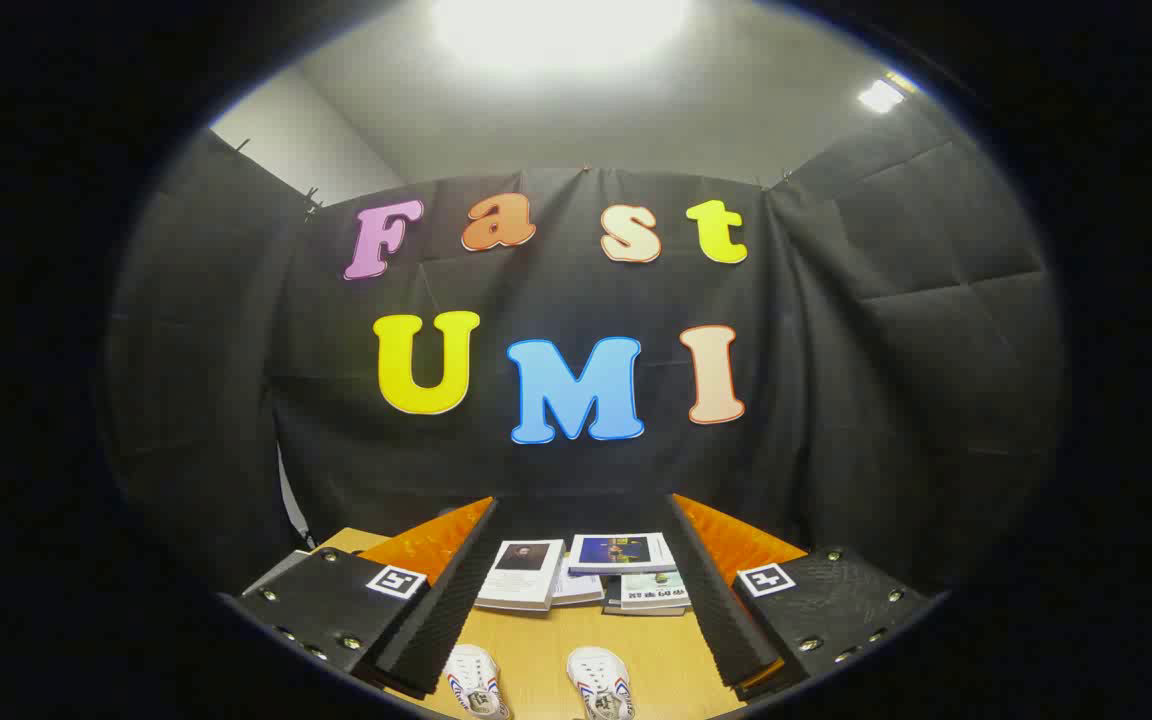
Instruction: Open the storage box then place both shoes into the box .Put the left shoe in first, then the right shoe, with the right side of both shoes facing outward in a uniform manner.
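Seemingly nothing is done yet: the gripper (576,600) hangs with fingers apart, holding nothing. Both shoes (474,682) lie on the worktop (546,650) between them, books (586,572) beyond.

1. We find no word, brand or number that we can read with certainty.
2. The gripper (583,500) holds its fingers wide apart, and each finger's mount carries a square black-and-white coded marker, one on the left (396,581) and one on the right (767,579); they are patterns, not letters.
3. Between the fingers, three thin paper booklets with printed covers (622,552) lie on the light wooden table (536,640); their print is too small for us to make out.
4. The two white canvas shoes with red and blue stripes (476,680) show no lettering we can read.
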The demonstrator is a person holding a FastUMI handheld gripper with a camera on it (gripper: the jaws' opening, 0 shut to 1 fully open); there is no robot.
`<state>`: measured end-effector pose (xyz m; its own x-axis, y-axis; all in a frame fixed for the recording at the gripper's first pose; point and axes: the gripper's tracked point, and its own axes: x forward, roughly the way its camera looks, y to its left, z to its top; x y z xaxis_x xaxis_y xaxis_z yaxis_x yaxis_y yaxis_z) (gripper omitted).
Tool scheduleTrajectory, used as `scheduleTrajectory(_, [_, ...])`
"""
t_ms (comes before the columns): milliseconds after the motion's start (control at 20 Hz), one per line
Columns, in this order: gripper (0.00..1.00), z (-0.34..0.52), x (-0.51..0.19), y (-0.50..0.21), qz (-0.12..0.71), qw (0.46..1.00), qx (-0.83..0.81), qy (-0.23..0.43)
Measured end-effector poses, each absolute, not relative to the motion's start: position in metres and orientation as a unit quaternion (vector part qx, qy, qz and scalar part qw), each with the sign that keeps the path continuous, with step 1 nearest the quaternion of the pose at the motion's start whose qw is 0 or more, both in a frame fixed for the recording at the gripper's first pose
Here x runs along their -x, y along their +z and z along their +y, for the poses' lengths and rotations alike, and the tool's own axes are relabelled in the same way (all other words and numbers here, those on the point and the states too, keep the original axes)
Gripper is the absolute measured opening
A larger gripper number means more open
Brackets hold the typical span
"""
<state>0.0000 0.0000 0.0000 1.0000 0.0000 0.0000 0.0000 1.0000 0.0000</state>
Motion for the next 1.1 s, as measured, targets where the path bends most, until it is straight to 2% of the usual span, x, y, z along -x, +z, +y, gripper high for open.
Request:
scheduleTrajectory(250, [0.98,0.011,-0.015,0.002,0.009,0.999,-0.012,0.028])
scheduleTrajectory(1100, [0.98,0.026,-0.036,-0.012,0.021,0.998,-0.008,0.057])
